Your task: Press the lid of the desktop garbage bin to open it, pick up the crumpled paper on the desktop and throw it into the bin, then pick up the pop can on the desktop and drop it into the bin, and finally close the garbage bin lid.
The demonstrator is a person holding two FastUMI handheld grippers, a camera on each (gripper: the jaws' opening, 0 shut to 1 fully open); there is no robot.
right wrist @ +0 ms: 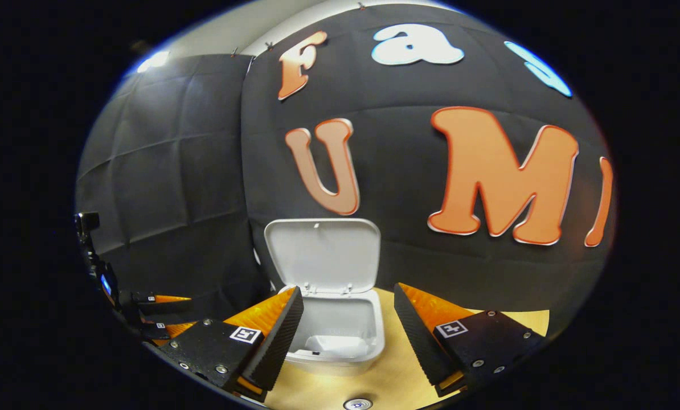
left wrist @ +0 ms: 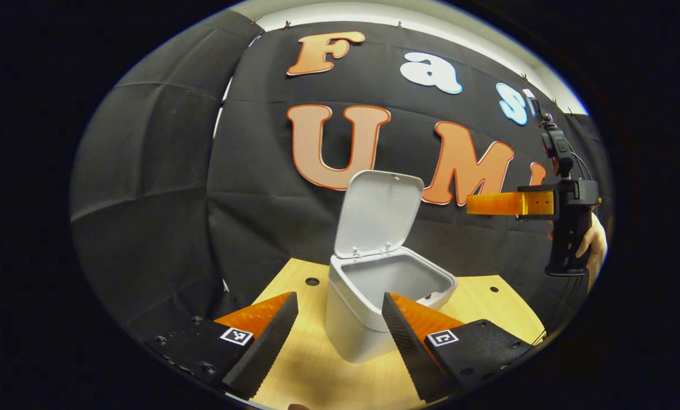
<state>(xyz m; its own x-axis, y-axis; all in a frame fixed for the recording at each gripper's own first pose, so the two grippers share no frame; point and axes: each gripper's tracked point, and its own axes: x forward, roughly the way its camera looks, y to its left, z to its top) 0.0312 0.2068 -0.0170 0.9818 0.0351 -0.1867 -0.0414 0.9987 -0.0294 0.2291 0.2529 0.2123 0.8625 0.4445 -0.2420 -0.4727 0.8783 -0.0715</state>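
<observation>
One bin (left wrist: 374, 307), perhaps one paper (right wrist: 335, 345).

Bin (right wrist: 340, 336) mouth gapes unobstructed — upright lid (right wrist: 323, 256) walls off its rear.

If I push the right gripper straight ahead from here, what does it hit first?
Most likely the raised lid of the open bin, which sits between the right gripper's open fingers; depth is hard to judge.
</observation>
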